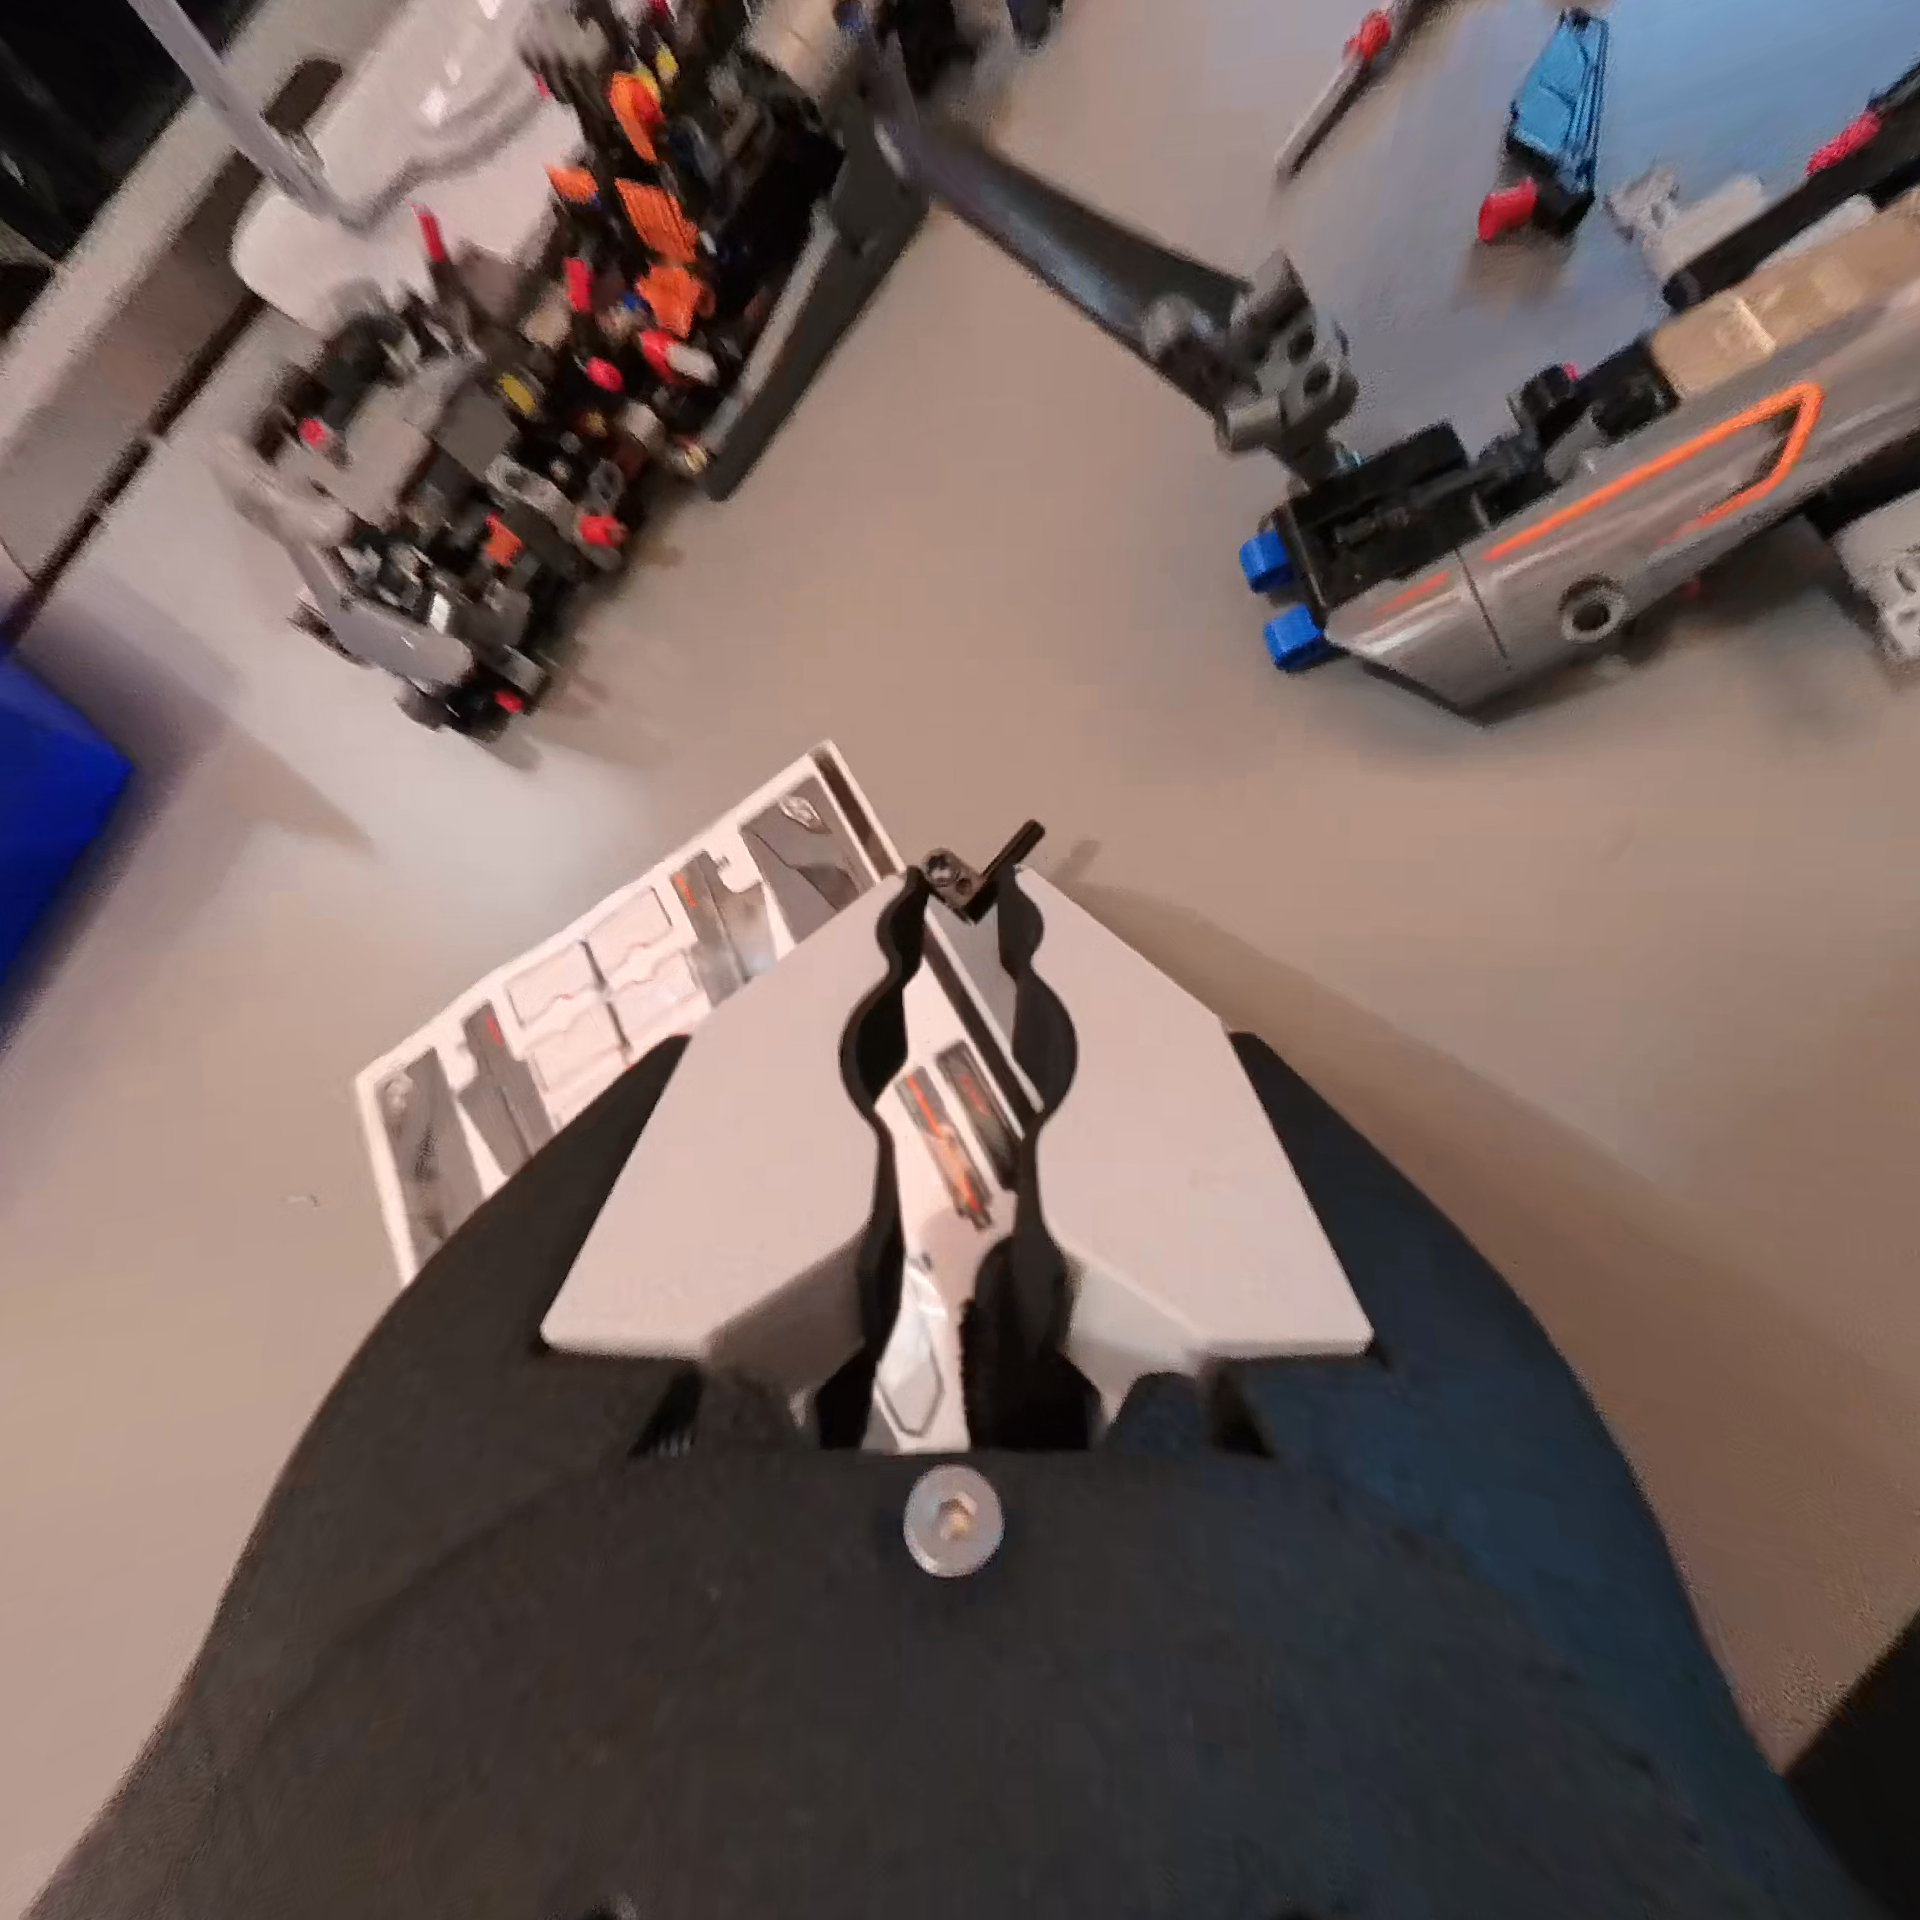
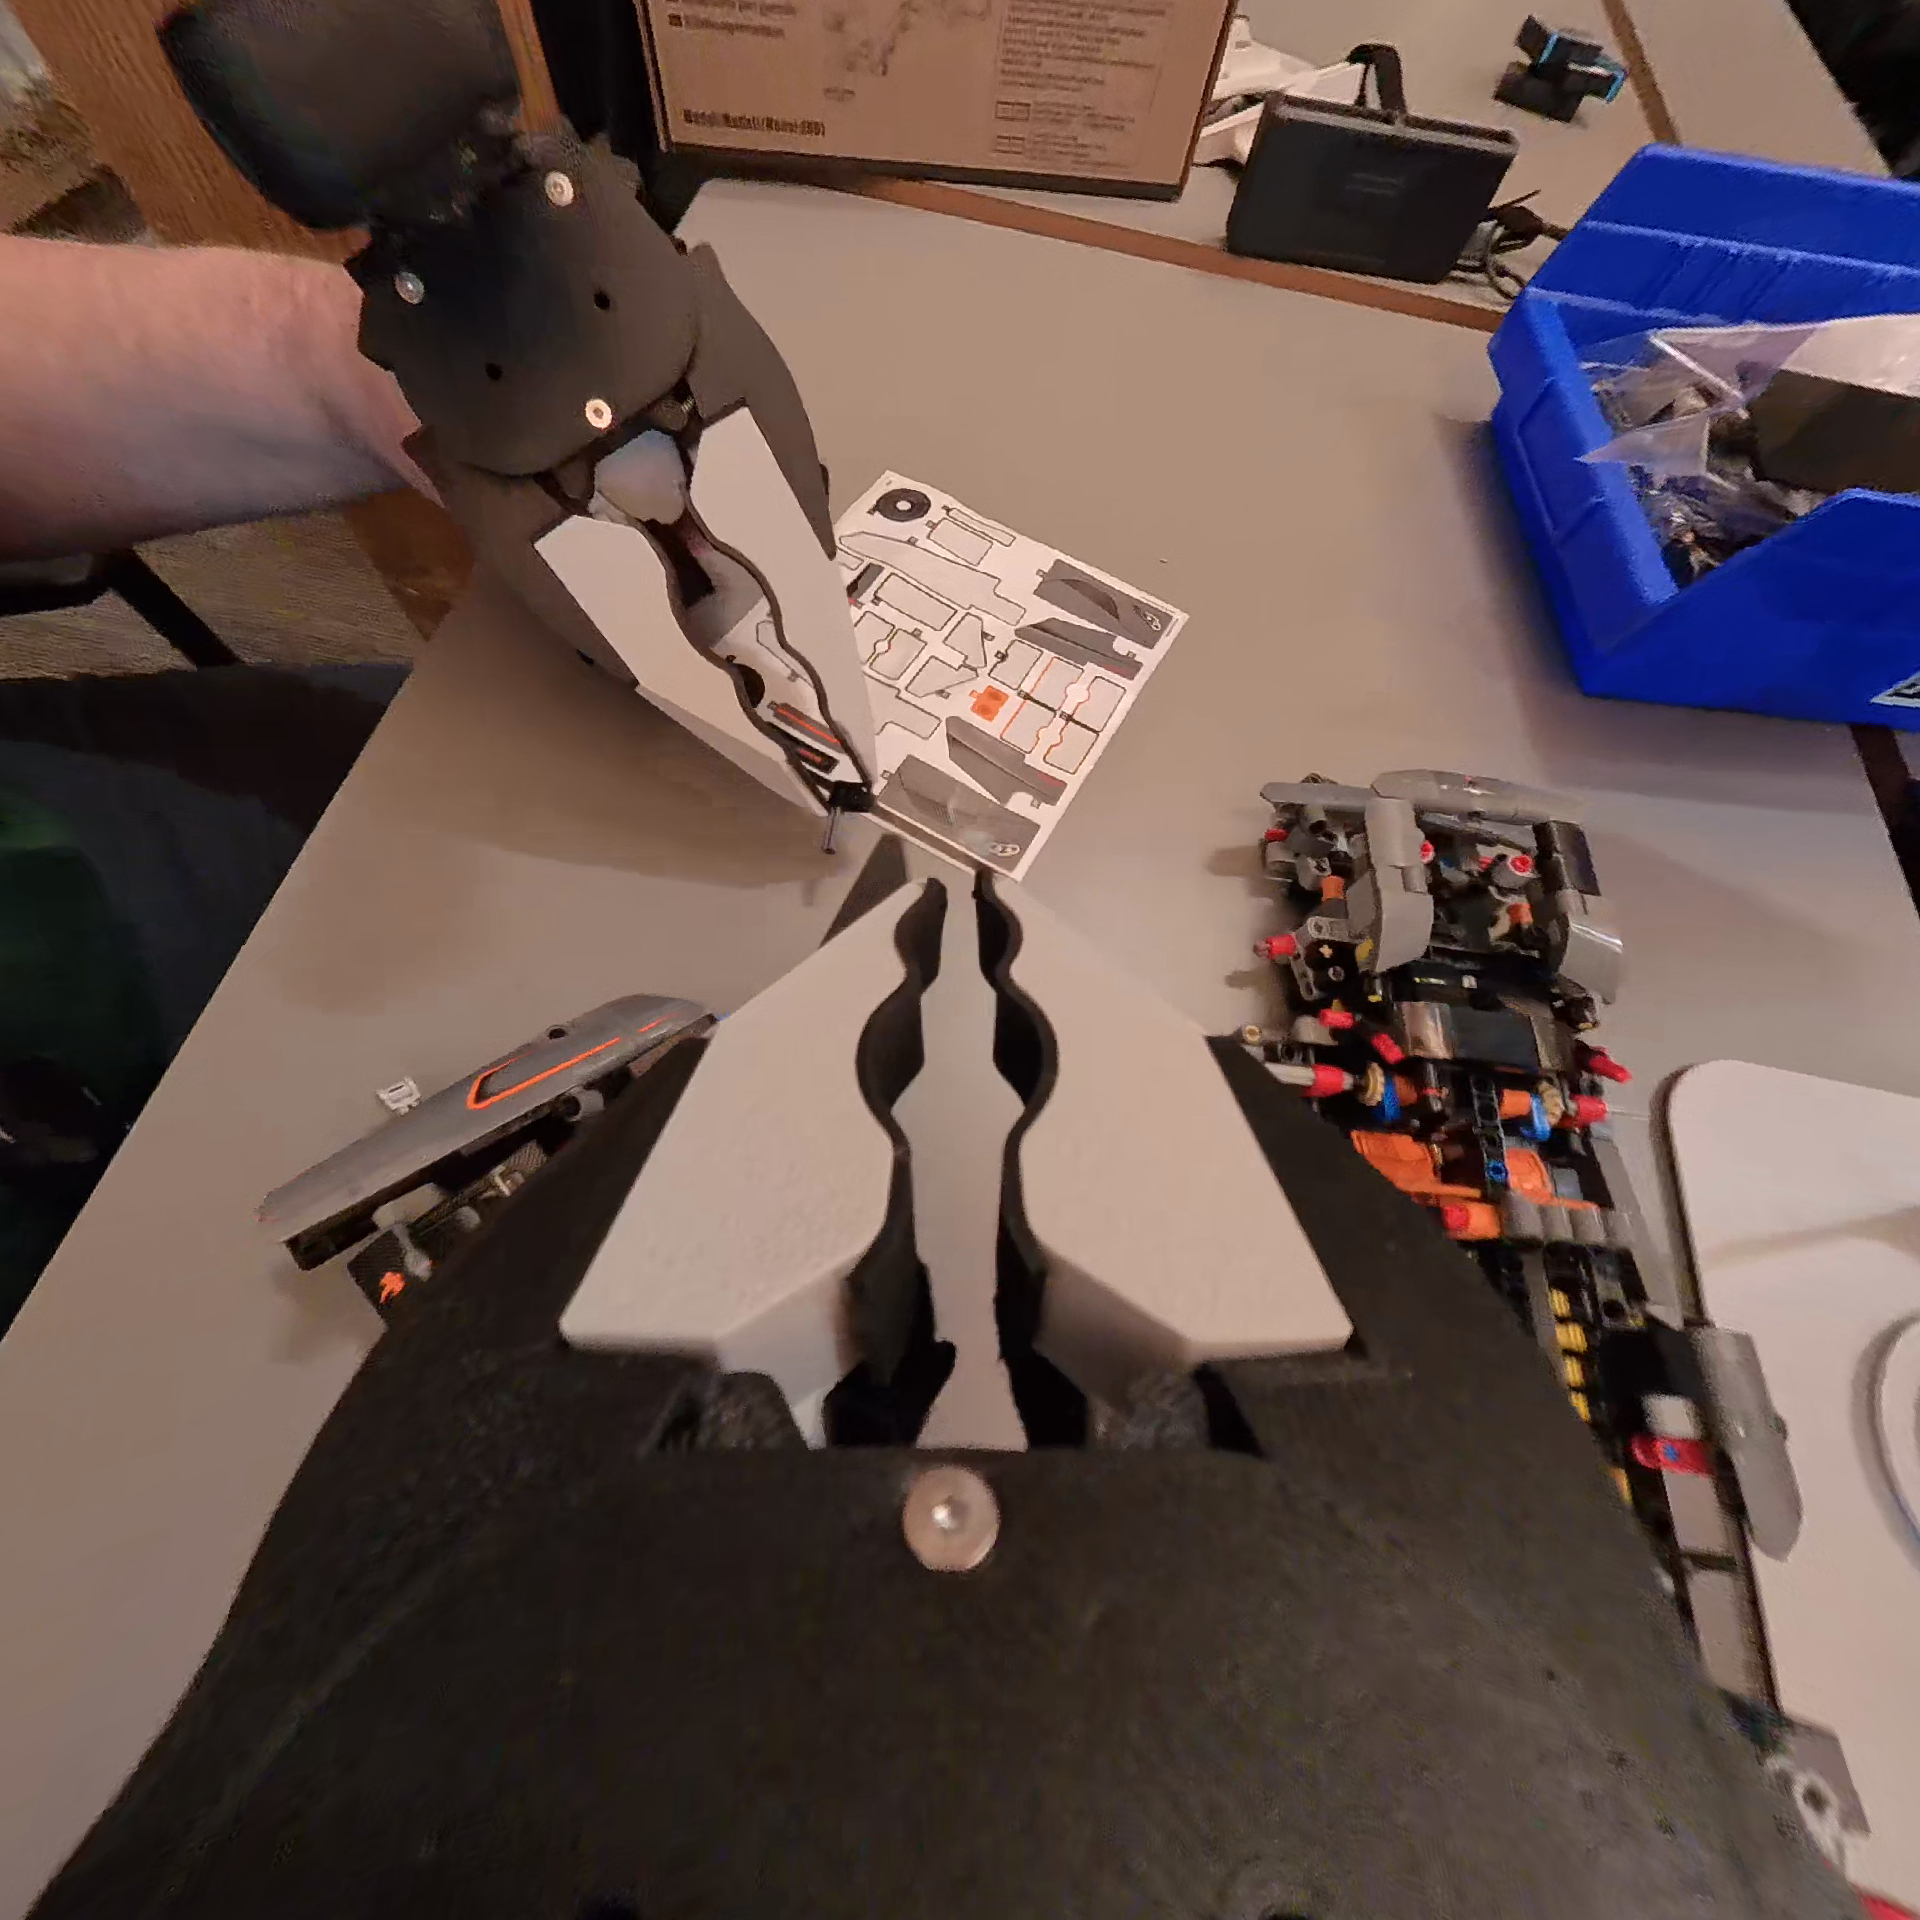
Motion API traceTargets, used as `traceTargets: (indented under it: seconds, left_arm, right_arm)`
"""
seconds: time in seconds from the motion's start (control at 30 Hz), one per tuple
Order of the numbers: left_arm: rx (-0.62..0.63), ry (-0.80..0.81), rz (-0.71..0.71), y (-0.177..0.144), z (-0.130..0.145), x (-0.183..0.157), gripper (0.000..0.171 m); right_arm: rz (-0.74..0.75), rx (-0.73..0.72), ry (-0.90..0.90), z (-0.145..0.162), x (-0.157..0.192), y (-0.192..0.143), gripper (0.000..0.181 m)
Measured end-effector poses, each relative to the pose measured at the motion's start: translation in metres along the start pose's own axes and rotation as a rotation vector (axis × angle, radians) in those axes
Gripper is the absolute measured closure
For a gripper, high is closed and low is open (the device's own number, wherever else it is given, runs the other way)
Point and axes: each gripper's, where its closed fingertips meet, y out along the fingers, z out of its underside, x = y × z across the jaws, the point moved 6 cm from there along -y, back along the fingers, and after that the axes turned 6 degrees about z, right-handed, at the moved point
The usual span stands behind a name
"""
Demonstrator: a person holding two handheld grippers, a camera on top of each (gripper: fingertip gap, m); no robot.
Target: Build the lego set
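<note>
My left gripper is shut on a small black connector with a pin. It holds the piece just above a sticker sheet on the grey table. The right wrist view shows this gripper coming in from the upper left, with the piece at its tips. My right gripper is nearly shut with a thin gap and holds nothing. It points at the sheet's near corner. The car chassis lies to its right. A grey panel assembly with an orange stripe lies to its left.
A blue bin with bagged parts stands at the back right. A cardboard box and a black device are behind. A white pad is at the right. A small white piece lies near the panel. A person's forearm enters from the left. One gripper's finger ends stand about 12 cm off the other's.
</note>
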Motion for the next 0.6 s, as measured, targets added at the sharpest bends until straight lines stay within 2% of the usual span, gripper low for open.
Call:
traceTargets:
  seconds: [0.13, 0.4, 0.47, 0.6]
  left_arm:
    - [-0.151, 0.081, -0.014, -0.011, -0.029, 0.015, 0.16]
    - [-0.426, 0.158, 0.057, -0.037, -0.081, 0.049, 0.16]
    - [-0.442, 0.209, 0.039, -0.04, -0.089, 0.053, 0.161]
    - [-0.353, 0.364, -0.08, -0.039, -0.096, 0.054, 0.16]
  right_arm:
    - [-0.095, -0.024, 0.01, -0.005, -0.014, 0.014, 0.174]
    - [-0.289, -0.165, 0.091, -0.03, -0.034, 0.027, 0.169]
    - [-0.338, -0.186, 0.144, -0.035, -0.037, 0.026, 0.168]
    - [-0.404, -0.187, 0.296, -0.038, -0.045, 0.022, 0.166]
